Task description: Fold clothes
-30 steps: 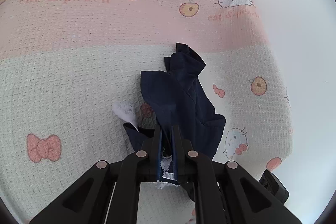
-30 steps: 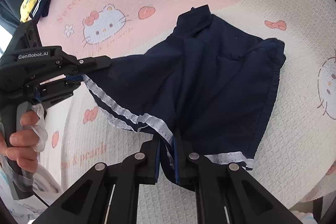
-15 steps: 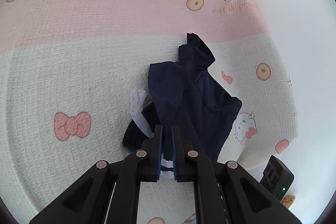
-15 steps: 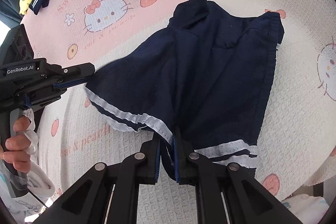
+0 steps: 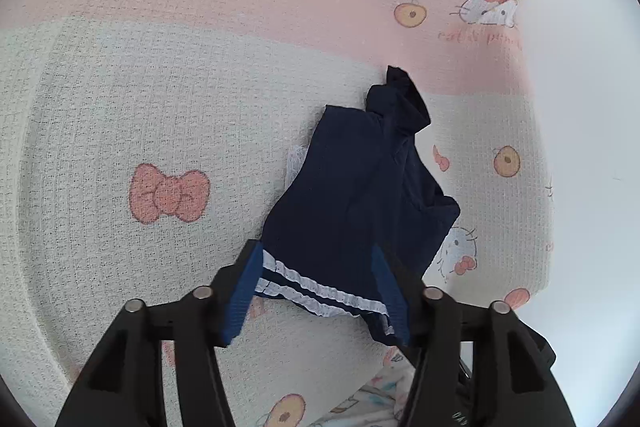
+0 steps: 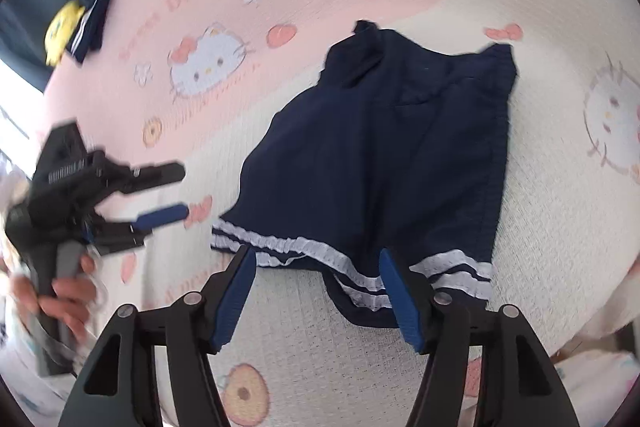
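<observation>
Navy shorts (image 5: 360,195) with white-striped hems lie spread on a pink and cream cartoon-cat blanket (image 5: 160,87). My left gripper (image 5: 316,251) has its jaws opening; one hem corner shows between the blue pads, which do not press on it. In the right wrist view the shorts (image 6: 380,147) lie flat, waistband far, hems near. My right gripper (image 6: 316,253) is opening too, its fingers straddling the near hem without pinching it. The left gripper (image 6: 182,191) appears there as well, just left of the shorts, held by a hand (image 6: 60,299).
A folded navy garment with a yellow patch (image 6: 80,27) lies at the blanket's far left corner. The blanket's edge drops off to a pale floor (image 5: 580,147) on the right. Light printed fabric (image 5: 368,399) shows below the near edge.
Both grippers were shut on the shorts' hem and have spread their jaws and let it go. The shorts have settled flat on the blanket, and the left gripper has drawn away to the left.
</observation>
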A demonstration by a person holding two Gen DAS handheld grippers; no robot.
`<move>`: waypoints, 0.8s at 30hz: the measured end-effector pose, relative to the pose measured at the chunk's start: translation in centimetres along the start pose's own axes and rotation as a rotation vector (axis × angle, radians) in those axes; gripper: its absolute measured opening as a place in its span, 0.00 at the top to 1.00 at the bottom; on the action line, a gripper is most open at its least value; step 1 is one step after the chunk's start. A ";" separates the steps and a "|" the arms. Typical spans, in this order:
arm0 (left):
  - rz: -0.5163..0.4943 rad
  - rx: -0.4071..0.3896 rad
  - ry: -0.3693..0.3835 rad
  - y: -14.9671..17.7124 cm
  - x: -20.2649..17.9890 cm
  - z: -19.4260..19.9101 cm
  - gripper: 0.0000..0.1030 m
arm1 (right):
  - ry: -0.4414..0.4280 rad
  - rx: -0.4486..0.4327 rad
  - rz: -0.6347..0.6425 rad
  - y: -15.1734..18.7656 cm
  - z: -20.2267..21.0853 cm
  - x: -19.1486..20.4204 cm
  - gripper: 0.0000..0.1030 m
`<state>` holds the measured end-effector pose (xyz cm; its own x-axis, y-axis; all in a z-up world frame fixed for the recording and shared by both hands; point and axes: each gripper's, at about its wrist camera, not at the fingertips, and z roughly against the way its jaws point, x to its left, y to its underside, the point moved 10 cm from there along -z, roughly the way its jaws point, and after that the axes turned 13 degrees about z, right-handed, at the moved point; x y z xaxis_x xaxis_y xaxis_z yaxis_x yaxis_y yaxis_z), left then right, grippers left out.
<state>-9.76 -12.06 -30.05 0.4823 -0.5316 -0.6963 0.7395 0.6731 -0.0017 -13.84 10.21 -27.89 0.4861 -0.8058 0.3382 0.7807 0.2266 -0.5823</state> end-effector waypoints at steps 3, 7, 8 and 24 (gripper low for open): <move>-0.043 0.014 -0.035 0.3 0.0 -0.5 0.47 | 0.000 -0.020 -0.110 0.2 0.3 -1.5 0.32; -0.089 0.027 -0.073 0.8 0.2 -1.2 0.47 | -0.021 -0.053 -0.259 0.9 1.0 -3.6 0.32; -0.087 0.029 -0.076 0.9 0.4 -1.3 0.47 | -0.029 -0.067 -0.303 1.1 1.3 -4.3 0.32; 0.229 0.035 0.005 1.7 4.2 -0.8 0.47 | -0.177 -0.145 -0.694 4.7 2.2 -6.9 0.32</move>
<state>-6.87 -12.72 -33.53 0.6369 -0.3647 -0.6792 0.6273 0.7573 0.1816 -12.67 18.07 -31.29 -0.0357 -0.6341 0.7725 0.8783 -0.3887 -0.2784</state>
